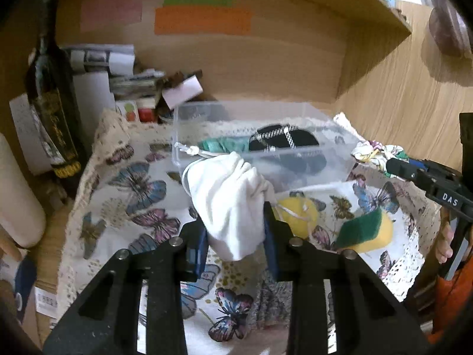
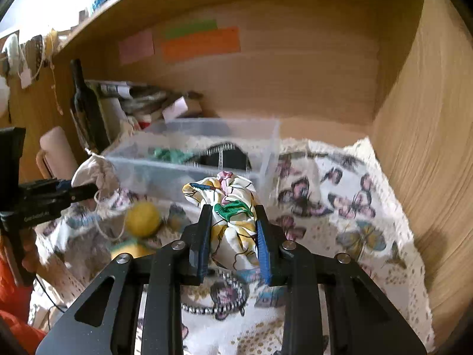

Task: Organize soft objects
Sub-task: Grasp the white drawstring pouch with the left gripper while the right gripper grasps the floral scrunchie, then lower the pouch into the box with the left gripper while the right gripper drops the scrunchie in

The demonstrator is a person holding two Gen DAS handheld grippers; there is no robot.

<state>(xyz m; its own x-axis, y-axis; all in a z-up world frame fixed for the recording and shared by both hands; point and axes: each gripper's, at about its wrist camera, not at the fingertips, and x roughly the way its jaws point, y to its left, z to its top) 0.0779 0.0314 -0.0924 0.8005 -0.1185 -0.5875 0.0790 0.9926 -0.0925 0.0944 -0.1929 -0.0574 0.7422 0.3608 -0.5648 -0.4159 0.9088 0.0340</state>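
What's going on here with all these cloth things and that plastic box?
A person is tidying soft items with a gripper in each hand. The left gripper is closed on a white drawstring pouch, and the right gripper is closed on a floral fabric bundle. Both are held near a clear plastic bin that already holds green and black items. A yellow ball and a sponge lie on the butterfly cloth.

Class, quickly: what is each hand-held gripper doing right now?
Left hand-held gripper: closed on the white pouch.
Right hand-held gripper: closed on the floral cloth.
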